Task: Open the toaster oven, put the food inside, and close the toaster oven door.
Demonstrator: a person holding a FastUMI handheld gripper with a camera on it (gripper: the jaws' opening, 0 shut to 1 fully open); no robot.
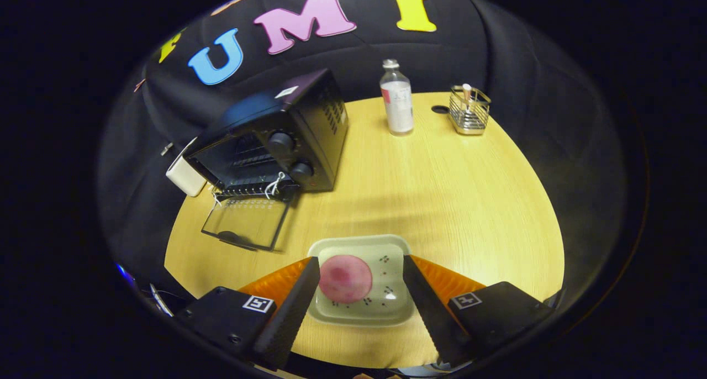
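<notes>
A black toaster oven (pixel 276 133) stands at the back left of the yellow table, and its glass door (pixel 246 221) lies folded down flat in front of it. Inside, a wire rack shows. A round pink slice of food (pixel 345 278) rests on a pale square plate (pixel 386 307) near the table's front edge. My gripper (pixel 362 268) is open, with one finger on each side of the plate and the food between them; neither finger presses on anything.
A clear bottle with a white label (pixel 396 100) and a small wire basket (pixel 469 112) stand at the back of the table (pixel 442 202). A white block (pixel 185 174) sits to the left of the oven.
</notes>
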